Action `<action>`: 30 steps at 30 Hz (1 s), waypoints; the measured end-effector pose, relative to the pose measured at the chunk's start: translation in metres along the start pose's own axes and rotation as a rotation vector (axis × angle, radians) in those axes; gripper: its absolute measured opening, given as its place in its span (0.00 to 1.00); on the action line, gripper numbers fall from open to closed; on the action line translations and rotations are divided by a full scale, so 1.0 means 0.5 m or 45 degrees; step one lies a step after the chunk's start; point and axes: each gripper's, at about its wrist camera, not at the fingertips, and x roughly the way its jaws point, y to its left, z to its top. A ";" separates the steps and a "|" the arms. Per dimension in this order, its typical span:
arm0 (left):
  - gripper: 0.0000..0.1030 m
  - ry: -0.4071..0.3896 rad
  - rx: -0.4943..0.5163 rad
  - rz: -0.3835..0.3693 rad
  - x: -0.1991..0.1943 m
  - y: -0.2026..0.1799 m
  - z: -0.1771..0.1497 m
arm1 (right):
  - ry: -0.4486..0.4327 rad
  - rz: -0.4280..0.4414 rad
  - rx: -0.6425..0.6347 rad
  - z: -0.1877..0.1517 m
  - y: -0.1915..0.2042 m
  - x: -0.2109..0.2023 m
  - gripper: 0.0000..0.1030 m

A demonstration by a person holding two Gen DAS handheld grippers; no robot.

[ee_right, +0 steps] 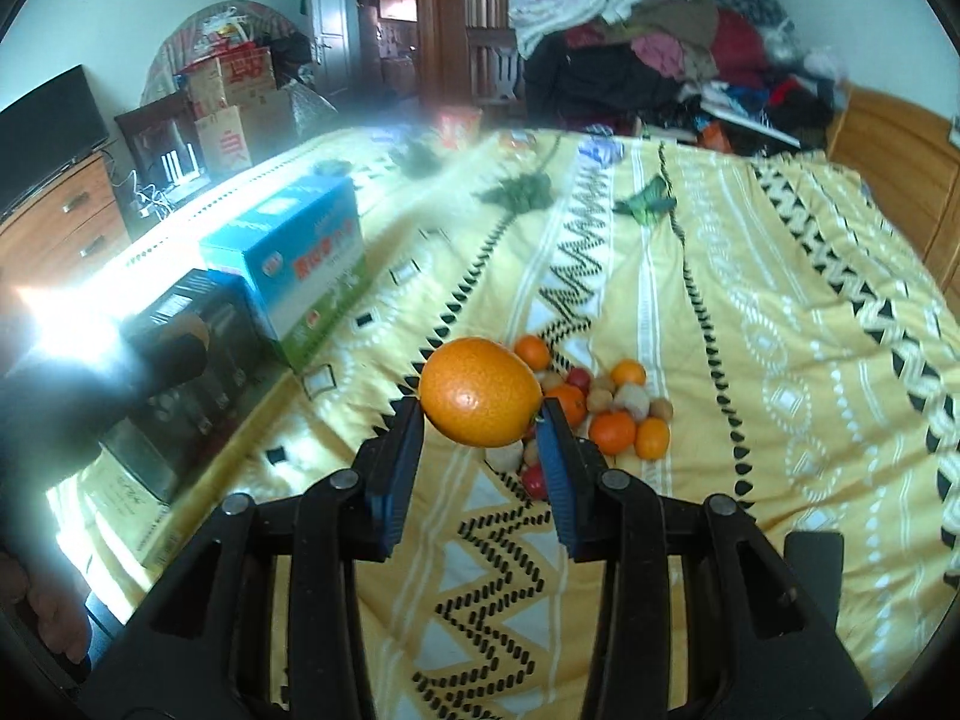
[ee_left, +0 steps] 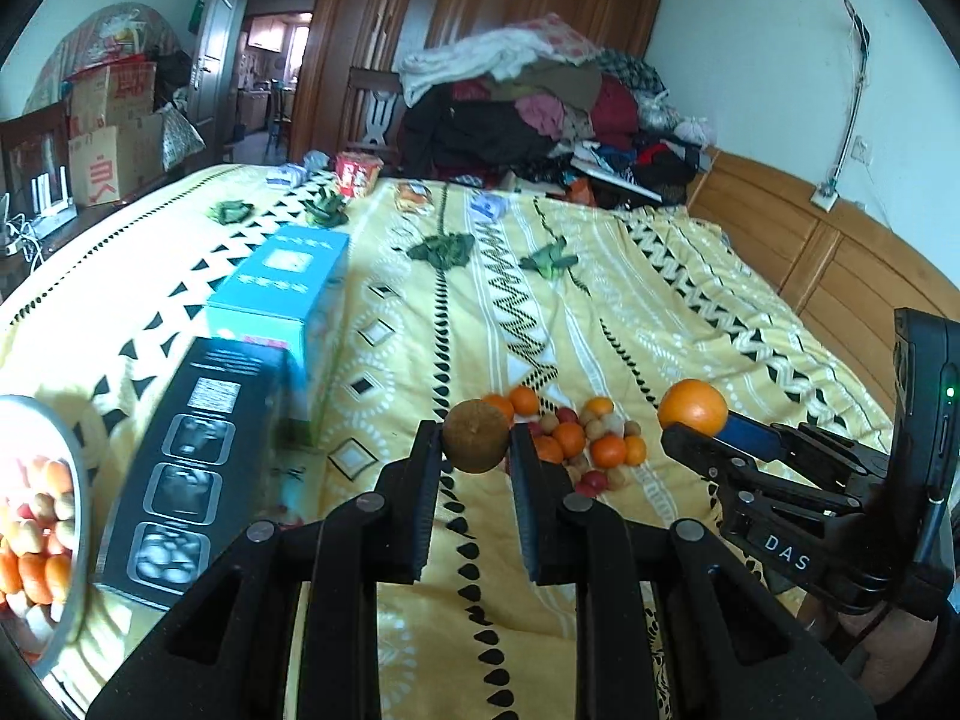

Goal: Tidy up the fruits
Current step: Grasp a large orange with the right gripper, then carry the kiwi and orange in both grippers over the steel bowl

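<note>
My left gripper (ee_left: 475,450) is shut on a round brown fruit (ee_left: 474,429), held in the air above the yellow patterned bedspread (ee_left: 690,300). My right gripper (ee_right: 480,420) is shut on a large orange (ee_right: 480,390), also lifted off the bed. In the left wrist view the right gripper (ee_left: 705,429) shows at the right with the orange (ee_left: 693,405) at its tips. A pile of small oranges, red and tan fruits (ee_left: 585,447) (ee_right: 606,414) lies on the bedspread just beyond both grippers. A metal bowl (ee_left: 75,468) at the left edge holds several sorted fruits.
A black box (ee_left: 192,468) and a blue box (ee_left: 282,294) lie end to end on the bed's left side, between the bowl and the pile. Green leafy bundles (ee_left: 441,249) and small packets lie farther back. Clothes (ee_left: 540,114) are heaped at the headboard end.
</note>
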 end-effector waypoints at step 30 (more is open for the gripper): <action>0.22 -0.242 -0.353 0.346 -0.256 0.400 0.003 | -0.082 0.315 -0.363 0.105 0.408 -0.044 0.38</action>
